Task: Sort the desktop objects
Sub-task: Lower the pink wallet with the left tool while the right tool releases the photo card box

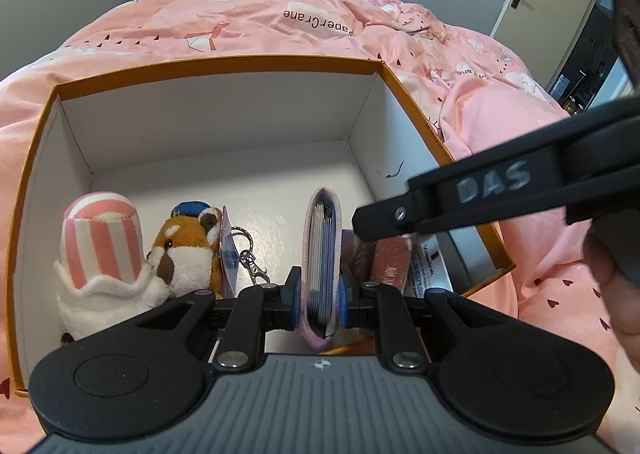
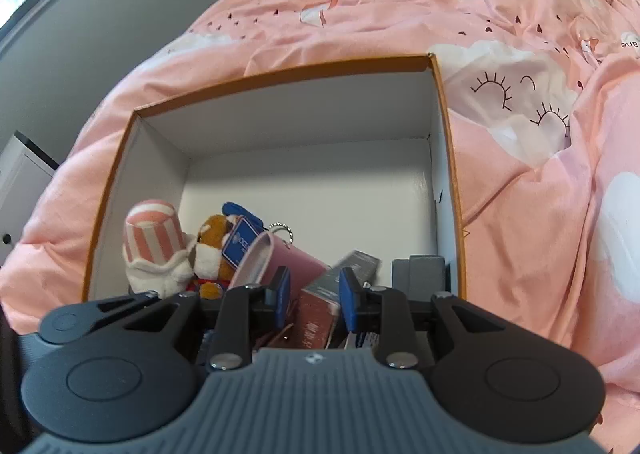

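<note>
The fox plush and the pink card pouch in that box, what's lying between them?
In the left wrist view, a metal keyring with clasp and a blue tag lie on the box floor between the fox plush and the pink pouch.

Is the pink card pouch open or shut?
Open: the pink card pouch shows card edges inside its mouth, held between the left gripper's jaws.
</note>
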### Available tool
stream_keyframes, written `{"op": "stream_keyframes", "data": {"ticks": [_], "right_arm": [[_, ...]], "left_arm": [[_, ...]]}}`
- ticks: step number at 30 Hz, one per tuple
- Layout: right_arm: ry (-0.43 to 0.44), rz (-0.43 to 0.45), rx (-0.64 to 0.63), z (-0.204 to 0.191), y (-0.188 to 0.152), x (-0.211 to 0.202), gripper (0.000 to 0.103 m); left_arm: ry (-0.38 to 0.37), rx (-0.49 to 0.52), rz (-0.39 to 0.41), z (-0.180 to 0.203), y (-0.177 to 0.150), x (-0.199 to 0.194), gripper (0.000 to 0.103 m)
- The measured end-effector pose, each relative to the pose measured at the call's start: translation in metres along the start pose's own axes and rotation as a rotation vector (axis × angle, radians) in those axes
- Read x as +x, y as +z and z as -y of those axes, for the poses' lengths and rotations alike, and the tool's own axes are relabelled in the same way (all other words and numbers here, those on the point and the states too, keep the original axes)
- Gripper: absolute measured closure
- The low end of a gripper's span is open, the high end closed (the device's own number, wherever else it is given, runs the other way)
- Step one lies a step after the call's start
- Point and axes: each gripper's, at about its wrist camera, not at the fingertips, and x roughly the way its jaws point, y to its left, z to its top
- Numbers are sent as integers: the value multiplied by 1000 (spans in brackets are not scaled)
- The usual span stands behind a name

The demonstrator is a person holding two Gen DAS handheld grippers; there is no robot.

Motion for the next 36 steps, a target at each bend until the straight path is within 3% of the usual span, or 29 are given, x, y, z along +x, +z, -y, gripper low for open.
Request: {"op": "stream_keyframes", "data": {"ticks": [5, 11, 14, 20, 33, 36], "right_arm": [[12, 81, -10, 0, -4, -20, 69], [-42, 144, 3, 10, -9, -35, 67], [-29, 134, -2, 14, -10, -36, 67], [30, 94, -52, 1, -18, -34, 79], [-41, 71, 7, 1, -22, -3, 90], [-40, 82, 21, 3, -18, -2, 88]], "left_arm": [[-2, 14, 1, 2, 0, 4, 84], [-34, 10, -2, 4, 0, 5, 83], [-39, 7, 2, 1, -1, 4, 83], [-54, 16, 6, -2, -3, 5, 83], [-77, 33, 29, -6, -3, 9, 83], [-75, 24, 36, -8, 0, 12, 83]]}}
